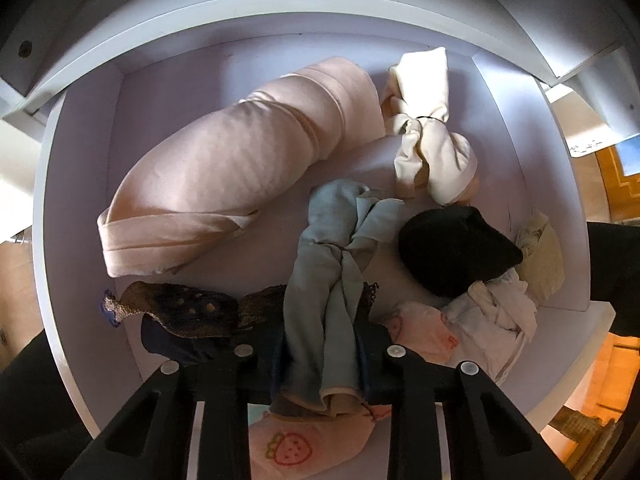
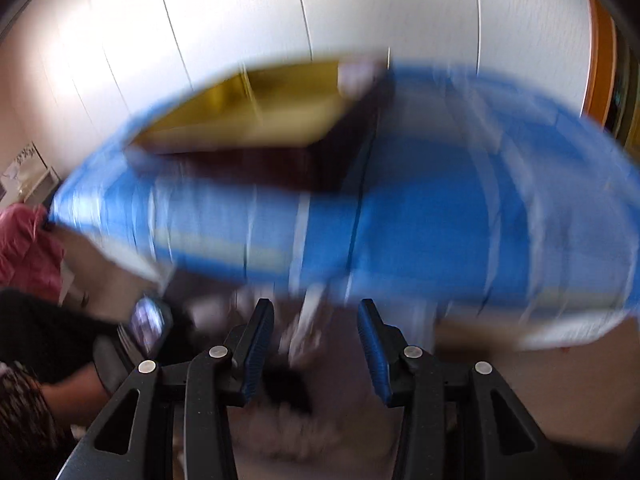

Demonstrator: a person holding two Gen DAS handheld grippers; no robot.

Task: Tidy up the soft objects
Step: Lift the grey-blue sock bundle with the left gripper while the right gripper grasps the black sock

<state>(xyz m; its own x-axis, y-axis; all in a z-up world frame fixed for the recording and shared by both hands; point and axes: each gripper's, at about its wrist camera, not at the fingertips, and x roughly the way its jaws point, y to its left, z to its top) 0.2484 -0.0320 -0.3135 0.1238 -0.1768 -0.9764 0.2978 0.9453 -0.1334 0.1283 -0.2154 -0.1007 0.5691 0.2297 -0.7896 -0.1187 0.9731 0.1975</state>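
Note:
In the left wrist view my left gripper [image 1: 320,360] is shut on a knotted light blue cloth [image 1: 332,272] and holds it over a white drawer [image 1: 76,184]. In the drawer lie a large rolled pink cloth [image 1: 224,164], a knotted cream cloth [image 1: 428,132], a black bundle [image 1: 452,252], a white knotted bundle [image 1: 496,312], a dark lace piece [image 1: 188,316] and a pink strawberry-print piece [image 1: 304,444]. In the blurred right wrist view my right gripper [image 2: 316,344] is open and empty, with blue pads [image 2: 256,348], near a blue cloth-covered surface [image 2: 420,208].
The drawer's right wall [image 1: 560,208] has a pale beige item [image 1: 540,256] against it. In the right wrist view there are white panel doors [image 2: 280,12], a yellow and dark box [image 2: 260,120], a pink cloth [image 2: 24,244] at left and dark clutter at lower left.

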